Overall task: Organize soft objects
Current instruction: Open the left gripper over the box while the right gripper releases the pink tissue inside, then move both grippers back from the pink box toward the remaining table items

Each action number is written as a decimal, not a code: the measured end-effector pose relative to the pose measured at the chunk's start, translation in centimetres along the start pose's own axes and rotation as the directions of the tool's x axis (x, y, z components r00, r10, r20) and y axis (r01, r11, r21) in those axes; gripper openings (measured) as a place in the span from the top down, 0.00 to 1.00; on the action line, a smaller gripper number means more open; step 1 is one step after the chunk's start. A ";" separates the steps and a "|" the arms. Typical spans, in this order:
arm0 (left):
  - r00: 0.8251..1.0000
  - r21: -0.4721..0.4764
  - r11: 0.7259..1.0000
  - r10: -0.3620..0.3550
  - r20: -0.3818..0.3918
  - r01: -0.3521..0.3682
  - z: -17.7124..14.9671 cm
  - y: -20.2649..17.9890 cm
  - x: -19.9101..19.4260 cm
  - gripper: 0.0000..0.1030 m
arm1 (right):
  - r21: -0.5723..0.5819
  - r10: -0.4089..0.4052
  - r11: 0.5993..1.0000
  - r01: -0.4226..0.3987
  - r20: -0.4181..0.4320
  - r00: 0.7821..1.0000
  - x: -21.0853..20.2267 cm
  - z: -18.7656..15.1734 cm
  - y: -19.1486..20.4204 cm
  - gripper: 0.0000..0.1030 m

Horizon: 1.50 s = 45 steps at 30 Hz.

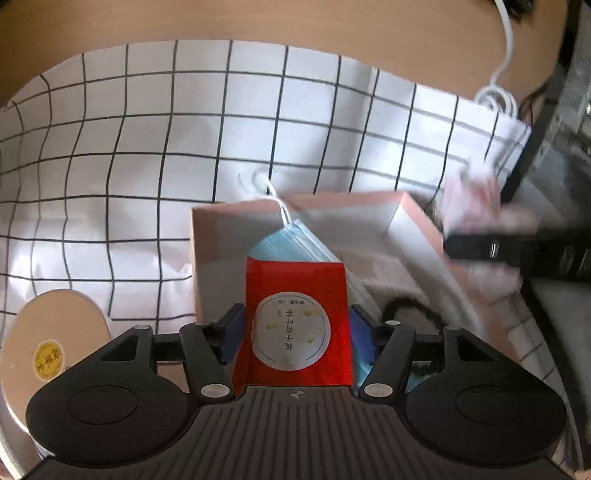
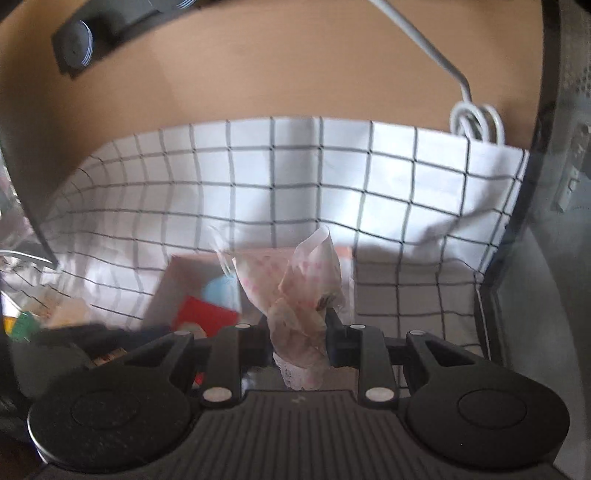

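My left gripper (image 1: 295,325) is shut on a red packet (image 1: 295,317) with a round white label; a stack of blue face masks (image 1: 291,242) sticks out of its top. It hangs over the open pink box (image 1: 417,214). A white knitted item (image 1: 384,277) and a black hair tie (image 1: 410,308) lie inside the box. My right gripper (image 2: 295,332) is shut on a crumpled pink dotted cloth (image 2: 299,291) with a lace edge, above the same box (image 2: 177,280). That gripper and cloth (image 1: 476,206) show blurred at the right of the left wrist view.
A white cloth with a black grid (image 1: 147,147) covers the wooden table (image 1: 258,18). A round tan lid with a yellow sticker (image 1: 51,339) lies at the lower left. A coiled white cable (image 2: 476,122) sits at the cloth's far right corner. Dark equipment stands along the right edge.
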<state>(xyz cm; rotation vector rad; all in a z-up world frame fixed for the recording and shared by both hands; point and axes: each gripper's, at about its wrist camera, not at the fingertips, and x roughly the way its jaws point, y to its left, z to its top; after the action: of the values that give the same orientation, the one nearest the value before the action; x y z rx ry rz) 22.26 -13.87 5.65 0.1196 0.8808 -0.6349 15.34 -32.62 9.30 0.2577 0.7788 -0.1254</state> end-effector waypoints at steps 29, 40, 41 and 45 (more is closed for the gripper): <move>0.990 -0.013 0.991 -0.132 0.038 0.133 1.3 -0.3 -2.0 0.34 | -0.071 0.005 0.997 0.001 0.083 0.997 -3.4 -6.0 1.9 0.48; 0.997 0.035 0.998 -0.047 -0.068 0.050 1.0 -1.3 1.5 0.30 | -0.104 -0.019 0.994 0.027 0.072 0.997 -5.0 -8.6 2.0 0.48; 0.998 0.026 0.998 -0.053 -0.040 0.054 1.2 -1.1 0.7 0.30 | -0.110 -0.014 0.994 0.023 0.081 0.997 -5.3 -8.7 2.1 0.48; 0.985 -0.012 0.996 -0.088 0.150 0.091 1.2 0.7 -5.3 0.30 | -0.119 0.007 0.993 0.005 0.104 0.995 -5.3 -8.4 2.6 0.47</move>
<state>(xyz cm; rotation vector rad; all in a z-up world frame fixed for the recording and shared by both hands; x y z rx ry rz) 21.02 -11.21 10.29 0.0149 0.7501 -0.7096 6.41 -27.74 7.78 0.1373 0.6793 -0.0906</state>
